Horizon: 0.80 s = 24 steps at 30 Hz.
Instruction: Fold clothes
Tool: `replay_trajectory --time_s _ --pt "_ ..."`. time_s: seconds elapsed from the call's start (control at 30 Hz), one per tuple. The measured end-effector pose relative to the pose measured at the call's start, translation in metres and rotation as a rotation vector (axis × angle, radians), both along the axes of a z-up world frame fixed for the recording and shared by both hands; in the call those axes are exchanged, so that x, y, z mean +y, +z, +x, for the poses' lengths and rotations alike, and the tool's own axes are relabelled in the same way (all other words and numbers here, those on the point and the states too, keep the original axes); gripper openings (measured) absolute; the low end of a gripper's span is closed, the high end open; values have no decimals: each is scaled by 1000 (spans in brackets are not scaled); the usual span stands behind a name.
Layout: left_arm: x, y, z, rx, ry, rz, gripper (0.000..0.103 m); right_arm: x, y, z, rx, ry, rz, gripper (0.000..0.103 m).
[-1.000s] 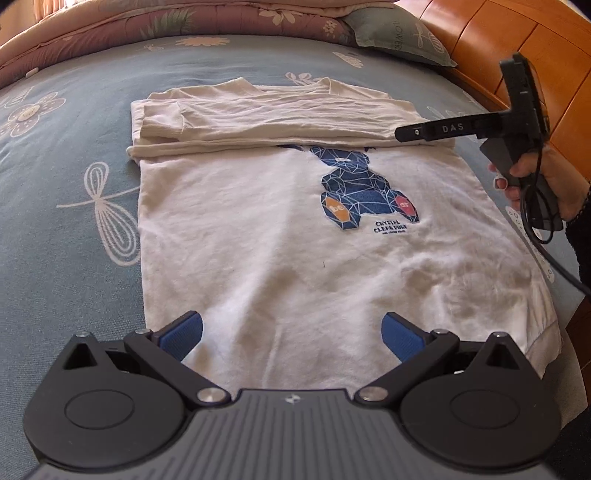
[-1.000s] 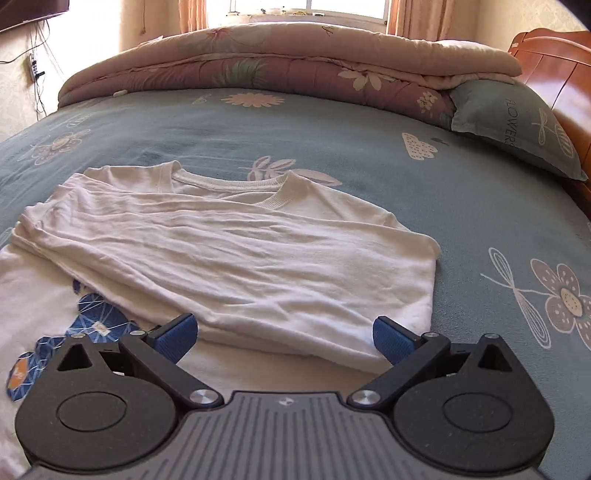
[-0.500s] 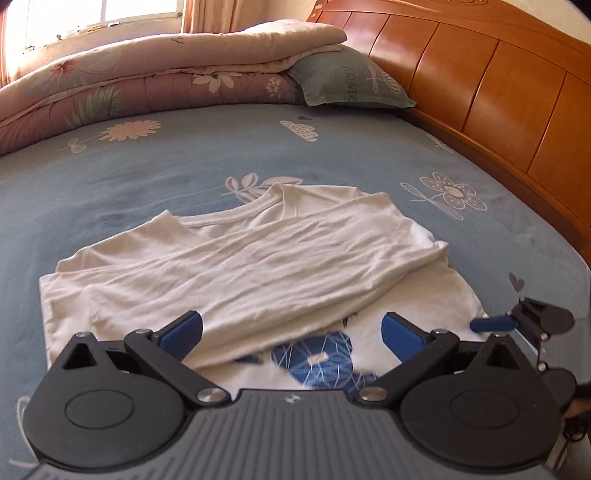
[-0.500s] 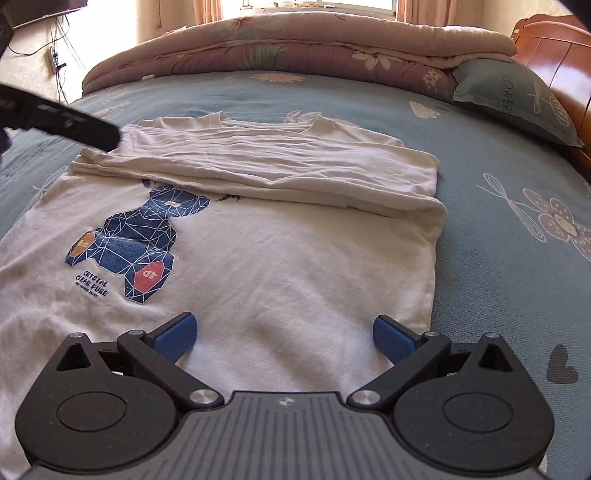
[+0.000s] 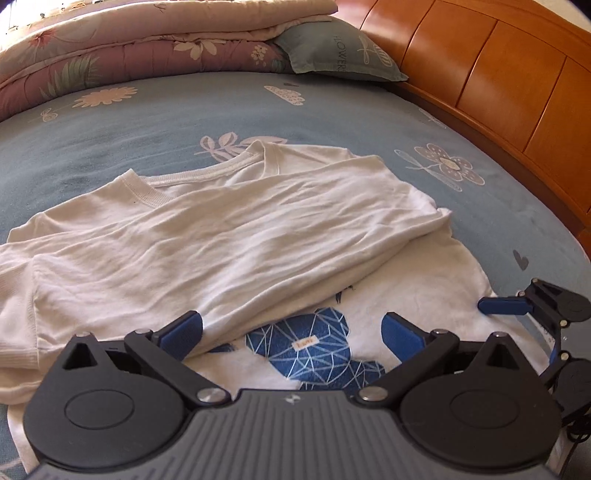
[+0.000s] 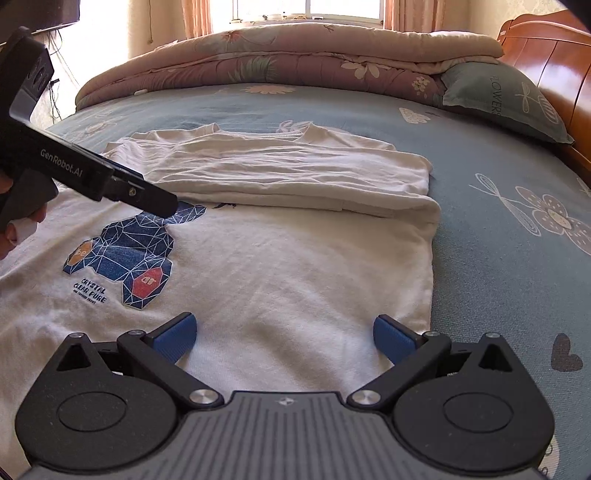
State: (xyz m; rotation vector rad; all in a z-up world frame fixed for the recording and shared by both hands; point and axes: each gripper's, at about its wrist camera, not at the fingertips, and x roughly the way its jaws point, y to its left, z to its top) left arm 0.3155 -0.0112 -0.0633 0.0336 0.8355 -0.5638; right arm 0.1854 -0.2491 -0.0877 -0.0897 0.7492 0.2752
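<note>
The white shirt (image 6: 280, 266) lies half folded; left gripper (image 5: 291, 328) and right gripper (image 6: 284, 332) both gape wide, holding nothing; next, I think, each must pinch the edge just below it.

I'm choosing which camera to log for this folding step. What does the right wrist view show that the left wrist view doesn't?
Only the right wrist view shows the whole bear print with its lettering, the window, and a hand holding the left tool, whose tip hovers at the print's top.

Only the left wrist view shows the long wooden headboard and the right tool at the shirt's edge.

Both show the white T-shirt with sleeves folded across the chest, the blue floral sheet, the rolled quilt and the pillow.
</note>
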Motion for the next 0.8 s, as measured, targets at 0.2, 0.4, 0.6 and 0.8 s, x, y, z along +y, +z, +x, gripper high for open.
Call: replay_trajectory --time_s 0.2,0.4,0.6,0.8 --pt "1 -22 32 49 91 -20 102 1 0 0 -1 -4 -2 103" --pt "19 -6 40 76 101 -105 102 1 0 -1 -4 -7 1 103" --pt "32 -10 93 156 178 -302 102 0 -1 -3 -9 -7 3 103" --pt "72 -20 104 175 362 -417 102 -1 0 -3 -11 -6 5 103"
